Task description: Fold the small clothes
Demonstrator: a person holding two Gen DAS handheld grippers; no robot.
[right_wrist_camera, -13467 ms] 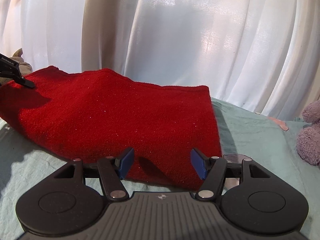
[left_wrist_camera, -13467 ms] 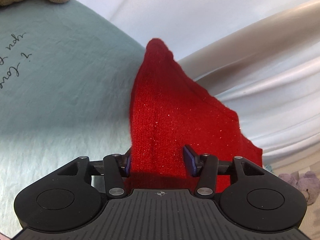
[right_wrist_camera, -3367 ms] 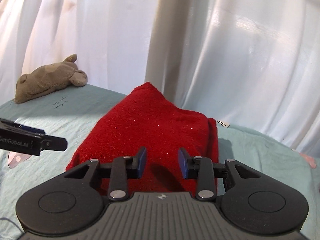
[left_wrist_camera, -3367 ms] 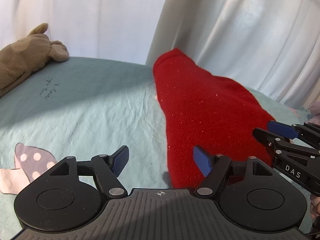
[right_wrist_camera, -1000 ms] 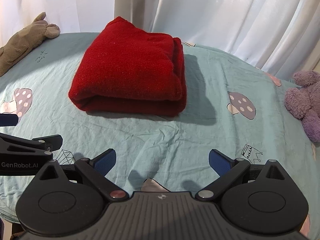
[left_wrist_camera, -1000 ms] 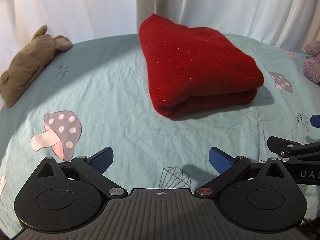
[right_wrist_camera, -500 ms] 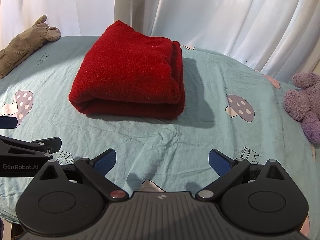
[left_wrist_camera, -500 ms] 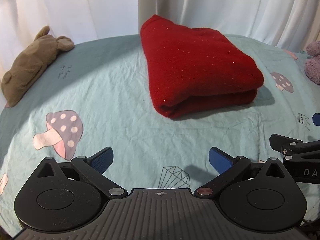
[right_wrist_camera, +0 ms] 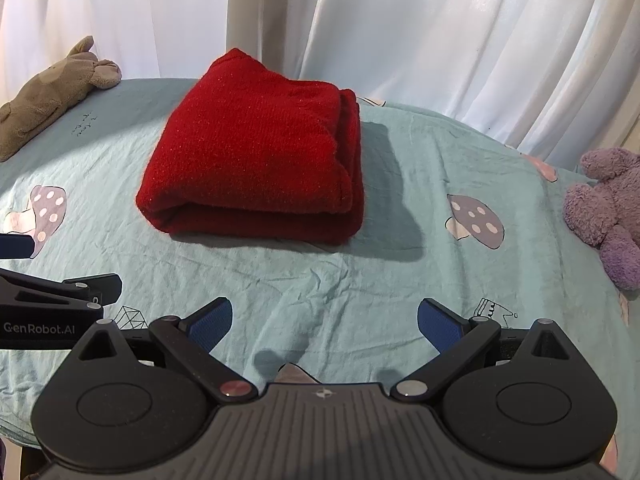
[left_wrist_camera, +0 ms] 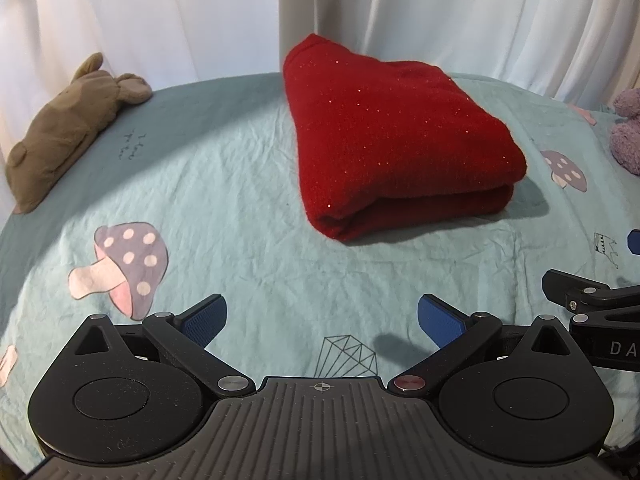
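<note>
Both jaws spread wide, nothing between them: left gripper (left_wrist_camera: 322, 316) and right gripper (right_wrist_camera: 325, 320) each show ribbed blue pads (left_wrist_camera: 202, 317) on black linkage arms, hovering over bare sheet, well clear of the red garment (right_wrist_camera: 256, 164)

Garment = fuzzy red knit with tiny glitter flecks, folded into a thick rounded rectangle, two stacked layers visible along the edge nearest the grippers, stacked layer edges also visible on its right end in the right wrist view. It lies flat on the sheet (right_wrist_camera: 360, 280), not touched by either gripper

Sheet is light teal cotton, lightly wrinkled, printed with spotted mushrooms (left_wrist_camera: 120, 264), a line-drawn diamond (left_wrist_camera: 346, 354) and a small crown

Left of the garment, well apart: brown plush toy (left_wrist_camera: 64, 128), soft nap, lying flat. Right of the garment, well apart: purple plush toy (right_wrist_camera: 608, 208), shaggy texture. Behind the garment: white pleated curtain (right_wrist_camera: 440, 32), smooth sheen

Right gripper's fingertip shows at the right edge of the left wrist view, nearer the camera than the garment
</note>
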